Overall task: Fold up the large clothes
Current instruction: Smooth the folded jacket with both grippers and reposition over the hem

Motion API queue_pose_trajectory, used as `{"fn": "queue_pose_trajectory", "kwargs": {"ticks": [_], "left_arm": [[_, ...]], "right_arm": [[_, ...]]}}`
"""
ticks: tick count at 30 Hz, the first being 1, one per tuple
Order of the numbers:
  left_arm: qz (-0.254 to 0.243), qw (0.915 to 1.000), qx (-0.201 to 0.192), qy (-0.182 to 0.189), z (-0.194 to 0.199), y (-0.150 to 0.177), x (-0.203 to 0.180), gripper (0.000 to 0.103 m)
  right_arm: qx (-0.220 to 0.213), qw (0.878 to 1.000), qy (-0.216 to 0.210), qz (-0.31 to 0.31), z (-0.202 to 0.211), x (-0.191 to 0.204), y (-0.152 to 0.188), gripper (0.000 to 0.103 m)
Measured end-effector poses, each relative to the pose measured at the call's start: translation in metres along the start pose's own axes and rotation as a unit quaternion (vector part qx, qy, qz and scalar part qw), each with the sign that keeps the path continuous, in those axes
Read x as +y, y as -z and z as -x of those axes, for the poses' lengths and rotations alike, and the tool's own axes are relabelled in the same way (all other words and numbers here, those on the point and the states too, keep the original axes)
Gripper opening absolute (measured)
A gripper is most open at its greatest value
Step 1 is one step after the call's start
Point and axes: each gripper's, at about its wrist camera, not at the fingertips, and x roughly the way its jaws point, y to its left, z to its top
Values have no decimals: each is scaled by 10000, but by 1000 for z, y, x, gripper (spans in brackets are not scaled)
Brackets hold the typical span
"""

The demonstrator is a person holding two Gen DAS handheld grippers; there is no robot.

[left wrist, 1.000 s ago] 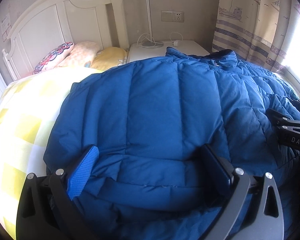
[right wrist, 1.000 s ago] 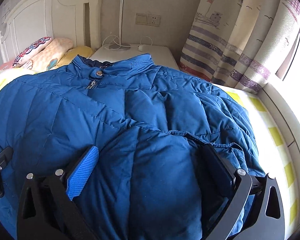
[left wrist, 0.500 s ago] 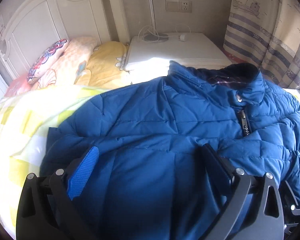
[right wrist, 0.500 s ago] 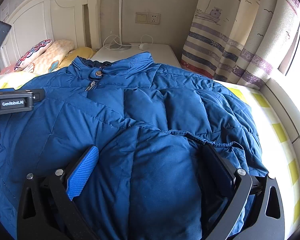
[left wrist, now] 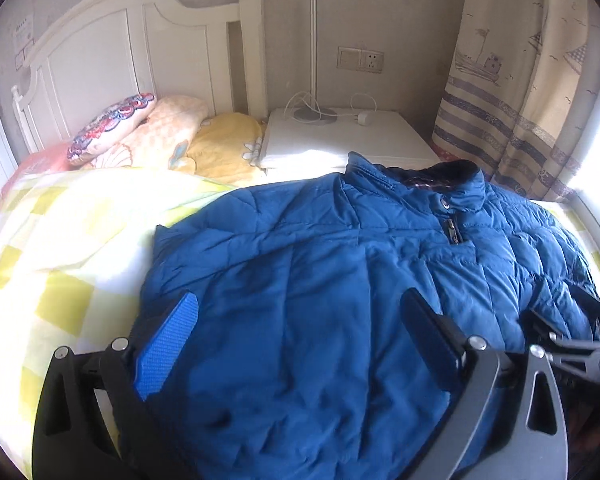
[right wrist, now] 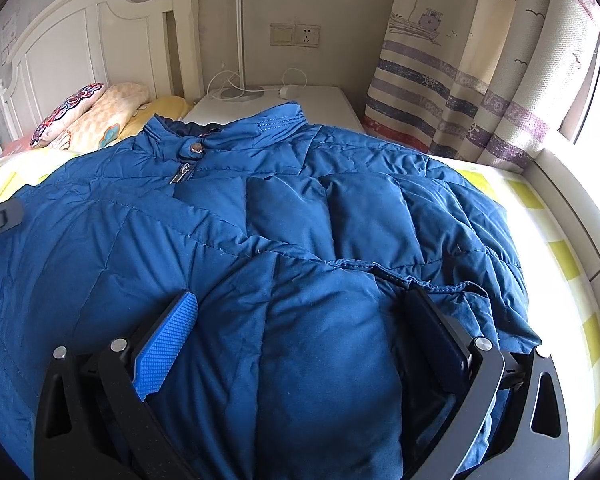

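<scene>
The blue jacket [left wrist: 320,300] lies front-up on the bed [left wrist: 60,248], collar far; sleeves appear folded inward. Left hand-held gripper [left wrist: 300,344] and right hand-held gripper [right wrist: 300,340] spread wide, empty; body folds remain

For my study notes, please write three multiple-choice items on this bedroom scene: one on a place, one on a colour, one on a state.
1. Where does the jacket lie?
A. on the bed
B. on the floor
C. on a chair

2. What colour is the jacket?
A. red
B. blue
C. grey

3. How is the left gripper?
A. shut on the collar
B. open
C. shut on a pillow

Key: 1 A, the checked sheet lies under it; 2 B, all its fabric is blue; 3 B, its fingers stand wide apart over the jacket.
</scene>
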Motion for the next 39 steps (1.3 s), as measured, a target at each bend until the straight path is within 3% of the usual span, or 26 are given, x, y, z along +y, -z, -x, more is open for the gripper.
{"fn": "queue_pose_trajectory", "kwargs": {"ticks": [3,6,9,11,13,15,17,19,20,22,24,26,29,32,34,36,39], "left_arm": [[-400,9988,28,-274,26,43,1,100],[-615,9971,276,-357,25,73,5,101],[-203,9988,411,-155,19,73,21,101],[135,9968,753,216,3,74,31,101],[447,9942,817,543,0,76,44,101],[436,9944,806,533,0,77,44,101],[378,9951,782,464,2,77,42,101],[429,9952,808,334,10,77,42,101],[545,9953,775,195,22,77,43,100],[707,9961,428,301,56,78,42,100],[530,9973,321,393,77,83,31,100],[169,9979,494,380,77,94,13,100],[-383,9945,978,53,50,120,-12,101],[-303,9952,933,72,49,125,-9,101],[-301,9949,949,-132,60,124,-6,100],[-490,9956,709,-360,78,127,-2,100],[-542,9932,597,-845,90,142,13,101]], "right_arm": [[-6,10000,-2,-3,0,0,0,99],[-6,10000,3,6,0,0,0,99],[-13,10000,12,11,1,0,0,99],[-25,10000,48,53,1,-1,-1,99],[-1,10000,2,92,7,-2,1,99],[154,9998,8,134,28,1,2,98],[-187,9992,-351,-20,67,3,15,98],[-360,9976,-551,201,100,11,36,98],[-305,9973,-518,424,110,17,48,98],[-195,9956,-428,810,119,23,72,98],[88,9955,-296,894,109,20,92,98],[475,9958,-399,671,87,12,107,98],[479,9963,-566,436,84,5,108,99],[490,9963,-481,516,89,7,108,98],[330,9979,-396,394,101,-3,108,98],[179,9996,-153,136,109,-25,109,98],[525,9979,312,-227,93,-62,117,98]]}}
